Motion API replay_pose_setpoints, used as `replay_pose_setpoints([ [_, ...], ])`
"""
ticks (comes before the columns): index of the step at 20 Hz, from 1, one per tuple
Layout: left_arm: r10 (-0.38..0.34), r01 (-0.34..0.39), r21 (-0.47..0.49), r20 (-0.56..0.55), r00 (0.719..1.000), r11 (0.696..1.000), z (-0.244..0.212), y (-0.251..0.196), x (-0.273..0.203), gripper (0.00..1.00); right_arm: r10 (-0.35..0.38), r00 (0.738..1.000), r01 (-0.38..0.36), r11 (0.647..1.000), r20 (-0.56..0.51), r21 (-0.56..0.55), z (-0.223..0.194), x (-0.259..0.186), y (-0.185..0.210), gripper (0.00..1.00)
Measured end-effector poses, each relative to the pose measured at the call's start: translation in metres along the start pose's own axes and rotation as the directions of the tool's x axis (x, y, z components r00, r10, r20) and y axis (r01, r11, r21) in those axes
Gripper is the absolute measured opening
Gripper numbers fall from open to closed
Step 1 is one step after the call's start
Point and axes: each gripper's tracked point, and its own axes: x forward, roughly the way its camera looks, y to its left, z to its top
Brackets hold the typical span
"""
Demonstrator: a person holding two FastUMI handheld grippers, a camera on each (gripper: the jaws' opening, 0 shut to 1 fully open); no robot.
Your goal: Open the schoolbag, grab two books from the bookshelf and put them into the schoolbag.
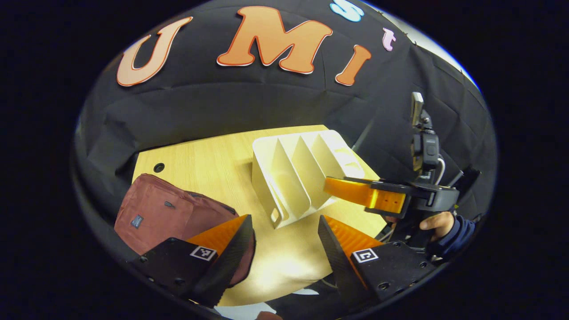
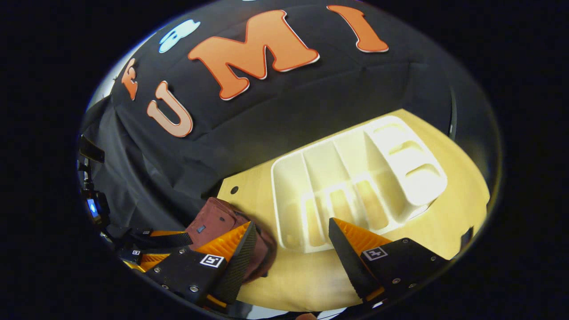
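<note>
**Schoolbag on the table edge, rack beside it, both grippers up and spread**

Schoolbag (image 1: 171,218): one of them, dark red, lying on the wooden table (image 1: 213,164) at its near left edge, with a small dark patch on its cloth. Whether its zip is open, I cannot tell from here. One bookshelf (image 1: 295,175), a pale plastic rack with slanted dividers, stands just beside the bag toward the middle of the table. Its slots look bare in the right gripper view, where the rack (image 2: 355,178) sits right of the bag (image 2: 218,222).

Two grippers. The left gripper (image 1: 284,224) hangs above the table with its fingers spread wide, nothing between them; the left finger covers the bag's near corner. The right gripper (image 1: 355,189) shows farther off on the right, a hand (image 1: 438,222) in a dark sleeve gripping its handle, its fingers reaching across the rack's right end. From its own camera the right gripper (image 2: 291,231) is also spread wide and holds nothing, one finger over the bag, the other over the rack's near rim. One round hole (image 1: 158,167) marks the tabletop behind the bag. Black cloth backs everything.
</note>
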Motion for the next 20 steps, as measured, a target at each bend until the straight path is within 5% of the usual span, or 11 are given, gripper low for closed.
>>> replay_pose_setpoints([
  [7,0.207,-0.204,-0.035,0.223,0.953,0.978,0.025,-0.064,-0.010,0.96,0.022,0.992,0.000,0.985,0.124,-0.171,0.056,-0.065,-0.038,0.97],
  [13,0.348,-0.361,-0.060,0.449,0.823,0.931,0.035,-0.076,-0.038,0.96,0.028,0.955,0.052,0.964,0.295,-0.262,0.100,-0.111,-0.054,0.97],
  [20,0.400,-0.416,-0.130,0.625,0.671,0.900,0.039,-0.079,-0.054,0.96,0.041,0.908,0.093,0.950,0.416,-0.297,0.120,-0.144,-0.056,0.97],
])
